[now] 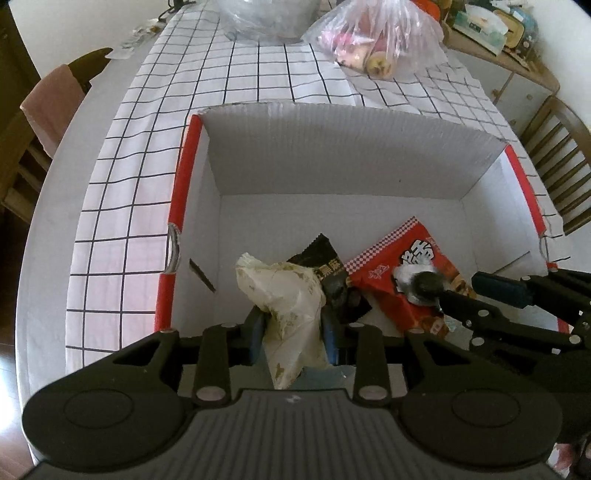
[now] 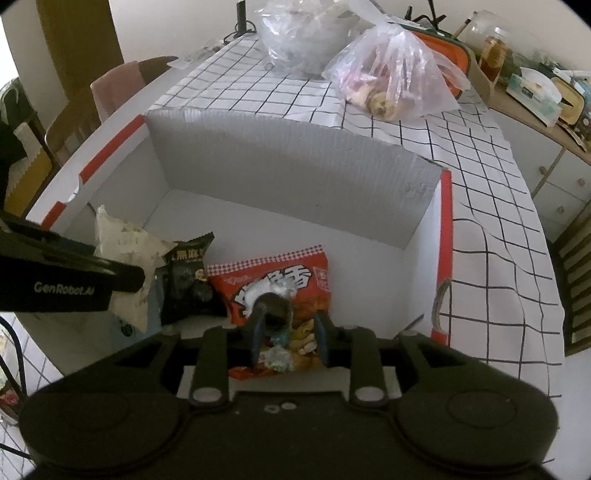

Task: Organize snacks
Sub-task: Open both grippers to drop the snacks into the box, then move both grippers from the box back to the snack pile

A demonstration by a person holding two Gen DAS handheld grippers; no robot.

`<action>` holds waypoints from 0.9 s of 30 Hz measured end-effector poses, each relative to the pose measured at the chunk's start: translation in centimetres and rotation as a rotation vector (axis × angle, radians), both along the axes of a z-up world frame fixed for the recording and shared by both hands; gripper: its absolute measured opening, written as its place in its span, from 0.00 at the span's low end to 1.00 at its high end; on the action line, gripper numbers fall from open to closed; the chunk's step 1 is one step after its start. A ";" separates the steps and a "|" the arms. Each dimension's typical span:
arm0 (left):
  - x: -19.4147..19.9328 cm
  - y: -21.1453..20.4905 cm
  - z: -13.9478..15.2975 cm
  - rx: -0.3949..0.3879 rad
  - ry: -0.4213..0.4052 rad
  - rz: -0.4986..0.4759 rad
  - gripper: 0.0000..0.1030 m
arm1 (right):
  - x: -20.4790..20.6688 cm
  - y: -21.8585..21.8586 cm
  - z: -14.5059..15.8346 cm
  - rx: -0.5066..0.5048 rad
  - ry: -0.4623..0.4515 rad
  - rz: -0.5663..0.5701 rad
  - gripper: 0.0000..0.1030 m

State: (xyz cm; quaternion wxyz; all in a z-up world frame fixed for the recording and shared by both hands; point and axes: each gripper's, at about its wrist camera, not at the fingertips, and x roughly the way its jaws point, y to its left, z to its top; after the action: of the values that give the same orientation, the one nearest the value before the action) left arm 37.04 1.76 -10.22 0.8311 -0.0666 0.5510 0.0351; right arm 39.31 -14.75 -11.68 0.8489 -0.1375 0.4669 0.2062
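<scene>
Cream printed snack wrapper (image 1: 286,295) is hiding the lower part of the black foil packet (image 1: 332,273); clear crinkled plastic bag (image 2: 295,33) is running past the top edge; shelf clutter (image 2: 539,88) is blurring beyond identification.

Checked tablecloth (image 1: 258,77) covers the table — on it a cardboard box (image 1: 332,155) and plastic bag (image 1: 380,40).

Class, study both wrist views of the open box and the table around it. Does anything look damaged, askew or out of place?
Slightly. The cardboard box has a ragged, torn top edge on its far wall. Inside, the red snack packet lies at an angle, and the black packet leans against the cream wrapper. Nothing has spilled.
</scene>
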 end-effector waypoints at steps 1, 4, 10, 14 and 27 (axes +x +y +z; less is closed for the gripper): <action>-0.2 0.1 0.2 -0.002 -0.009 0.005 0.45 | -0.1 -0.1 0.2 0.005 0.000 -0.002 0.29; -0.7 0.3 0.9 -0.011 -0.038 0.011 0.49 | -0.4 -0.5 0.7 0.024 -0.007 -0.003 0.32; -2.1 0.7 2.6 -0.024 -0.088 0.016 0.55 | -1.3 -1.3 2.1 0.061 -0.025 -0.013 0.38; -3.5 0.9 3.9 -0.039 -0.128 0.013 0.56 | -2.4 -1.9 3.5 0.102 -0.039 -0.010 0.43; -8.9 0.6 8.5 -0.076 -0.266 -0.021 0.62 | -6.9 -3.7 7.8 0.195 -0.113 0.014 0.67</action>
State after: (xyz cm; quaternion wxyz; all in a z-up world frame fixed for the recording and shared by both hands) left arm 28.11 2.38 -1.70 0.8939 -0.0965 0.4377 -0.0036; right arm 32.42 -18.45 -3.85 0.8819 -0.0687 0.3948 0.2484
